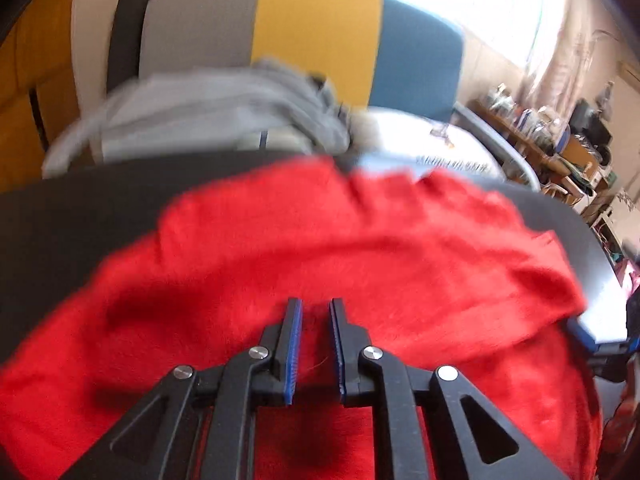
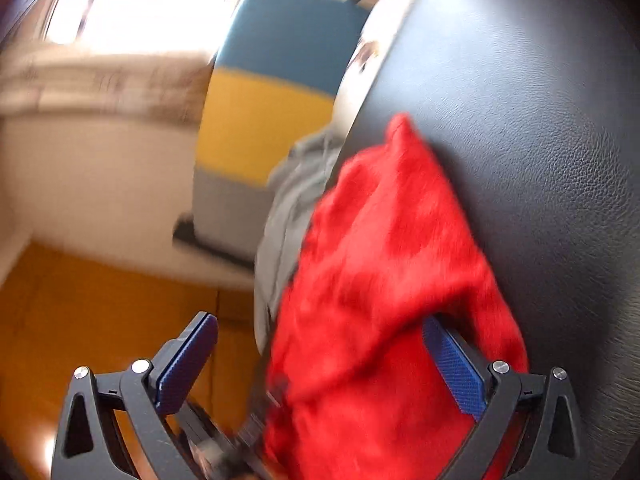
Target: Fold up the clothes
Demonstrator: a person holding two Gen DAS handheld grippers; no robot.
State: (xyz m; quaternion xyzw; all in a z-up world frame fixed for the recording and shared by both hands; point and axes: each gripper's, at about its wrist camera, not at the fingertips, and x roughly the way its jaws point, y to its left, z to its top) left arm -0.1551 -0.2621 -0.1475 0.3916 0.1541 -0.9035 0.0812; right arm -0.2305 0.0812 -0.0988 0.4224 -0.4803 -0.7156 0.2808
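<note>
The red garment (image 1: 320,240) lies rumpled across the dark, leather-textured counter (image 1: 80,208), covering most of its near side. The left claw (image 1: 316,308) sits low over the cloth with its two blue-padded fingers (image 1: 295,344) drawn close together, a narrow slot between them; red fabric shows through that slot, but the blur makes it impossible to tell whether any cloth is actually pinched. At the right edge of the left wrist view the tip of the other tool appears beside the garment's far corner. In the right wrist view the scene is tilted: the right claw (image 2: 320,356) is spread wide, one blue pad (image 2: 188,360) out over the orange floor (image 2: 60,300), the other pad (image 2: 452,364) against the counter (image 2: 540,120), and a fold of the red garment (image 2: 380,260) hangs between them without being clamped. A heap of grey clothing (image 1: 216,116) rests just beyond the counter's far edge, touching the red cloth's upper border, in front of a chair back (image 1: 316,28) banded in grey, yellow and blue. A bright window (image 1: 480,8) and cluttered shelves (image 1: 560,136) fill the background.
</note>
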